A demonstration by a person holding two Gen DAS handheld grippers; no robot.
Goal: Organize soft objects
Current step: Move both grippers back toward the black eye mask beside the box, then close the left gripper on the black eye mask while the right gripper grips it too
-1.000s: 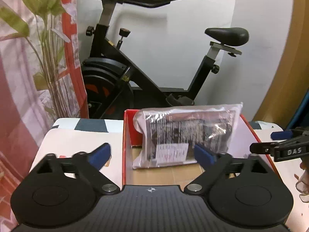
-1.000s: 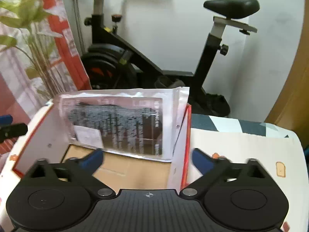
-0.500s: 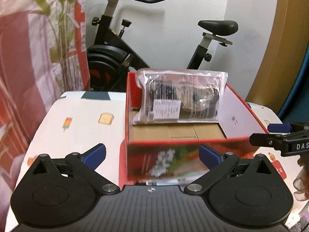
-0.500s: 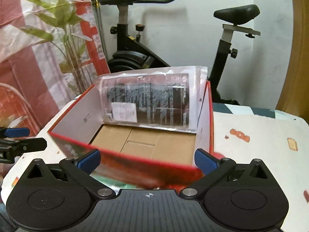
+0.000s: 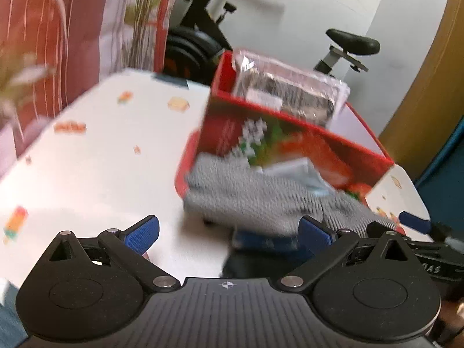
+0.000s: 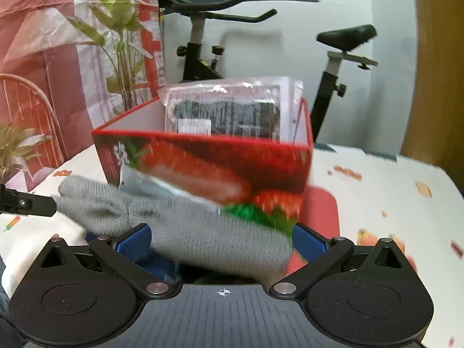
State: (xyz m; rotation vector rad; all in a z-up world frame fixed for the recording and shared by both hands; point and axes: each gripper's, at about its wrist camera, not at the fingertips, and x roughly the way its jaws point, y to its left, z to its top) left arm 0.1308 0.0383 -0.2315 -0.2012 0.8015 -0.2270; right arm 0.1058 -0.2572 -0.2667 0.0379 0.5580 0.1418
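I have both grippers low over the counter (image 5: 95, 156), just near of the red box (image 6: 203, 171). The left gripper (image 5: 229, 232) has its jaws spread wide, having just finished opening, and nothing is pinched between them; bare counter and the left end of the grey knitted cloth (image 5: 255, 197) show in the gap. The right gripper (image 6: 220, 239) also stands wide apart, its blue pads (image 6: 307, 242) flanking the cloth without pressing on it as far as I can tell. The cloth lies on the counter against the box's near wall, with something dark blue under its near edge. A plastic-wrapped packet (image 6: 229, 110) stands inside the box against its far wall. An exercise bike (image 6: 342, 58) stands beyond.
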